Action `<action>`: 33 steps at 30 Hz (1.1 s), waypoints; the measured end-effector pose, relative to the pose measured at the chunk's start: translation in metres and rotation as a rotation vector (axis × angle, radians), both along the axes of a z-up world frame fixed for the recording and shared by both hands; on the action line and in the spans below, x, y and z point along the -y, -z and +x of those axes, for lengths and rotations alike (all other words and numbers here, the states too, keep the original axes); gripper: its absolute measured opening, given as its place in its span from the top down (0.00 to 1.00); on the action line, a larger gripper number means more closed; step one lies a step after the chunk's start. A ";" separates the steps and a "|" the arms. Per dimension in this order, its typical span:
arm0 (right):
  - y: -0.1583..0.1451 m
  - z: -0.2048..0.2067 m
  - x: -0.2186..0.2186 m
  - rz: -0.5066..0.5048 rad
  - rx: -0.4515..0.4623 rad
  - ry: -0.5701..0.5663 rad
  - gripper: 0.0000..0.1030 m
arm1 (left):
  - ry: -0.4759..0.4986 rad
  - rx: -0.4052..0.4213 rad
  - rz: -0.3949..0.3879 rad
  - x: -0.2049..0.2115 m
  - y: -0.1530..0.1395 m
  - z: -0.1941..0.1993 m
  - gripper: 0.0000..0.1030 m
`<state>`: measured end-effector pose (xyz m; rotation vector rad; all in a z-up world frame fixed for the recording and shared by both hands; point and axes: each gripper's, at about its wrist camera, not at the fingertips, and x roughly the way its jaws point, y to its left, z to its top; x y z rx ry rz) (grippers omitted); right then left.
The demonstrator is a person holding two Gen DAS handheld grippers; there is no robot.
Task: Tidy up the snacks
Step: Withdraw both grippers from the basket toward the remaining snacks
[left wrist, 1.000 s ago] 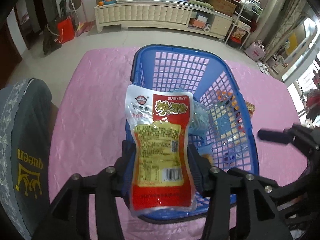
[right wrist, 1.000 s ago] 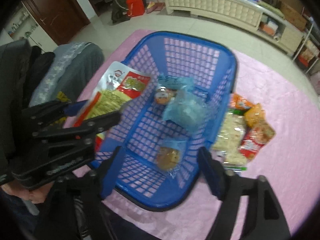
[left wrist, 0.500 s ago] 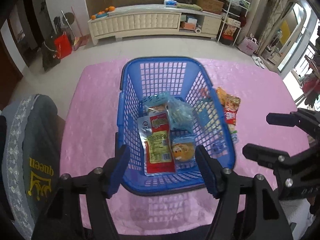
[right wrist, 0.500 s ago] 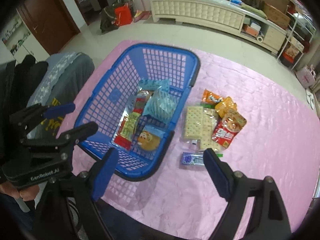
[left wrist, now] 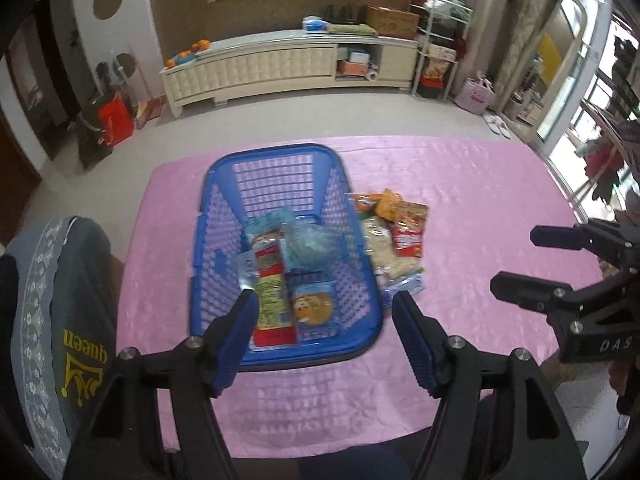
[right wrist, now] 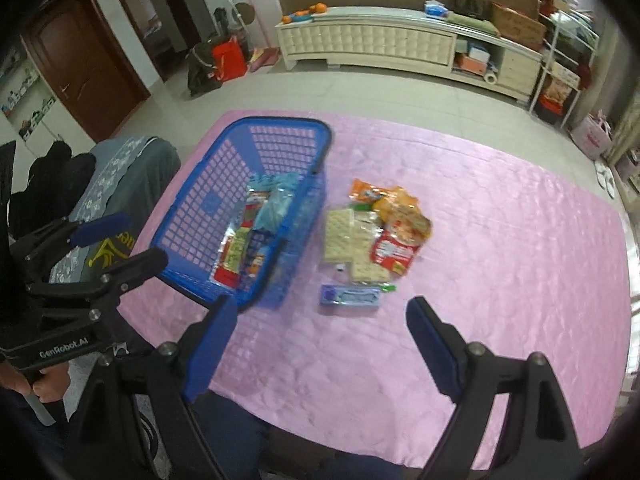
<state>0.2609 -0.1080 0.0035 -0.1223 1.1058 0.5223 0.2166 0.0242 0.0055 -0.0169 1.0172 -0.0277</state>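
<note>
A blue plastic basket [left wrist: 280,151] stands on the pink tablecloth [left wrist: 480,200]. In it lie a red-and-yellow packet [left wrist: 272,296], a round cookie packet [left wrist: 313,306] and light blue packets [left wrist: 308,240]. My left gripper [left wrist: 324,312] hovers above the basket's near end, open, with nothing between its fingers. Right of the basket [right wrist: 288,121] is a loose pile: cracker packs [right wrist: 344,236], a red bag [right wrist: 394,250], orange bags [right wrist: 396,204] and a flat blue pack [right wrist: 350,296]. My right gripper [right wrist: 322,308] hangs open above the cloth, just short of the flat blue pack.
A chair draped with a grey "queen" garment [left wrist: 60,320] stands at the table's left. The near table edge runs below both grippers. A hand [right wrist: 44,388] holds the left gripper's handle. A white cabinet [left wrist: 280,64] lines the far wall.
A second ago my left gripper held the red-and-yellow packet over the basket; it has let go and the packet lies inside. Both grippers have drawn back and risen.
</note>
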 end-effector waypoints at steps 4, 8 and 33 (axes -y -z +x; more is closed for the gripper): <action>0.002 0.003 0.023 -0.006 -0.003 0.029 0.13 | 0.024 0.018 -0.005 0.021 0.001 0.004 0.35; 0.004 0.010 0.043 0.017 -0.011 0.064 0.13 | 0.029 0.002 -0.011 0.036 0.009 0.013 0.35; 0.108 0.121 0.018 0.095 -0.258 0.159 0.13 | -0.143 -0.095 0.012 -0.031 0.074 0.111 0.35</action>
